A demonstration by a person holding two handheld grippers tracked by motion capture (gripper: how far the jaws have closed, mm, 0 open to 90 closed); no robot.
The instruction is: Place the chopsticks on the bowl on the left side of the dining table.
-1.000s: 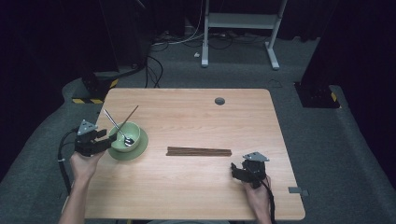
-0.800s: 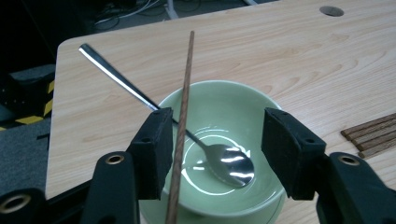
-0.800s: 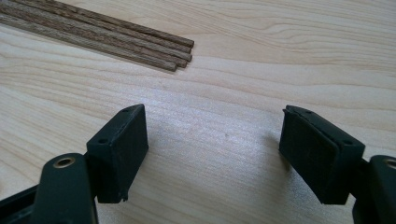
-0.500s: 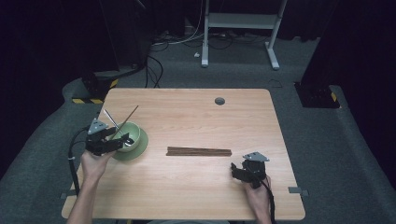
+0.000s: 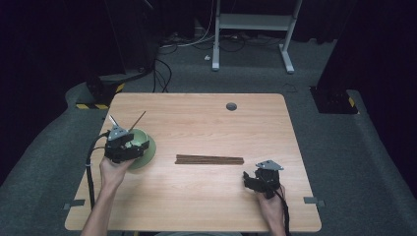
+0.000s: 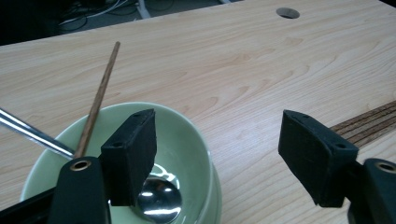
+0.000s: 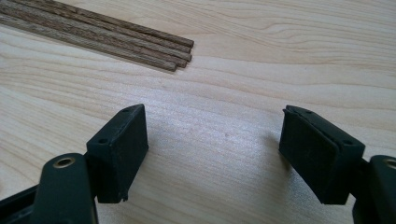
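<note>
Left claw (image 5: 137,147) wider, off bowl (image 5: 146,147).

- The table (image 6: 261,60) under both grippers is pale wood or wood-look laminate, smooth, with a soft satin sheen and fine grain lines.
- The bowl (image 6: 187,135) just below the left gripper (image 6: 217,149) looks like glazed ceramic, pale green and glossy.
- The spoon (image 6: 159,200) inside it is polished metal, mirror-bright.
- The chopstick (image 6: 100,93) leaning in the bowl is brown wood, matt.
- The bundle of chopsticks (image 7: 107,37) ahead of the right gripper (image 7: 215,154) is dark, streaky-grained wood, matt and slightly rough.
- The pads (image 7: 123,144) on that gripper are black, matt, rubbery-looking.
</note>
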